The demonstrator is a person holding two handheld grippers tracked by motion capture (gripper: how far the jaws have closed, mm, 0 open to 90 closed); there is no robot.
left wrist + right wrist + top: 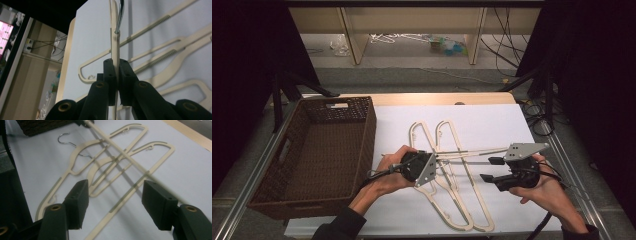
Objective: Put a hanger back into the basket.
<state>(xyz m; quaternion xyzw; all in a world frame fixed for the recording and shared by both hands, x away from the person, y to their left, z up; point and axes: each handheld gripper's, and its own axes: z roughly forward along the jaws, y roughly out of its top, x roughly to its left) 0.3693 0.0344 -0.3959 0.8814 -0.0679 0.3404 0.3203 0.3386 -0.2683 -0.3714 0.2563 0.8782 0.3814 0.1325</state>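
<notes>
Left hand-held gripper (pixel 116 75) clamped on a cream plastic hanger (pixel 114 37), lifted off worktop (pixel 492 125). Right hand-held gripper (pixel 115 202) open, empty. Two matching hangers (pixel 120 162) left; brown wicker basket (pixel 362 145) empty.

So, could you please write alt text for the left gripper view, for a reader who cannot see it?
The left gripper has its two black jaws shut on the thin edge of a cream clothes hanger, whose metal hook rises above. Behind it, more cream hangers lie flat on the white table.

My left gripper (pixel 432 167) is clamped tight, knuckles up; my right gripper (pixel 493 169) (jaws spread apart) hovers level, palm underneath.
</notes>
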